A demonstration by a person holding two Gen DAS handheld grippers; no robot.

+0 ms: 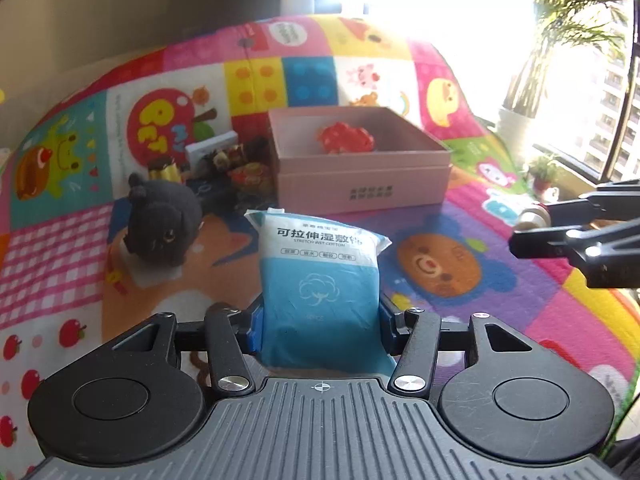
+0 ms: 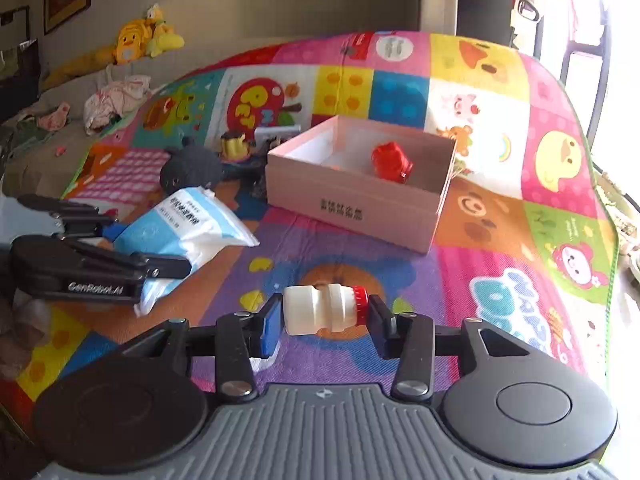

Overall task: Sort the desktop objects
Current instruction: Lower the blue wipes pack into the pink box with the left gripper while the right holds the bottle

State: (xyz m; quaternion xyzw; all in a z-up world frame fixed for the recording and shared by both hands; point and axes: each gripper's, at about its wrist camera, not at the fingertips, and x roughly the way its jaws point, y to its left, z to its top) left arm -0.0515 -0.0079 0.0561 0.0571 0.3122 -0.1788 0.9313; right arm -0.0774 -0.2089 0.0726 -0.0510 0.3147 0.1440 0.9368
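My left gripper (image 1: pixel 320 328) is shut on a blue and white pack of wet cotton pads (image 1: pixel 318 276), held above the colourful play mat; the pack shows in the right wrist view too (image 2: pixel 188 224). My right gripper (image 2: pixel 324 314) is shut on a small white bottle with a red cap (image 2: pixel 324 312), lying sideways between the jaws; the bottle also shows at the right of the left wrist view (image 1: pixel 532 216). A pink open box (image 1: pixel 360 168) stands ahead with a red object (image 1: pixel 346 138) inside; it also shows in the right wrist view (image 2: pixel 356 204).
A black plush toy (image 1: pixel 160 220) sits left of the box. Behind it lie a gold-wrapped item (image 1: pixel 164 168), a white box (image 1: pixel 212 148) and dark small items (image 1: pixel 240 168). Yellow plush toys (image 2: pixel 140 36) and clothes (image 2: pixel 112 100) lie on a sofa. A window and plants (image 1: pixel 544 168) are to the right.
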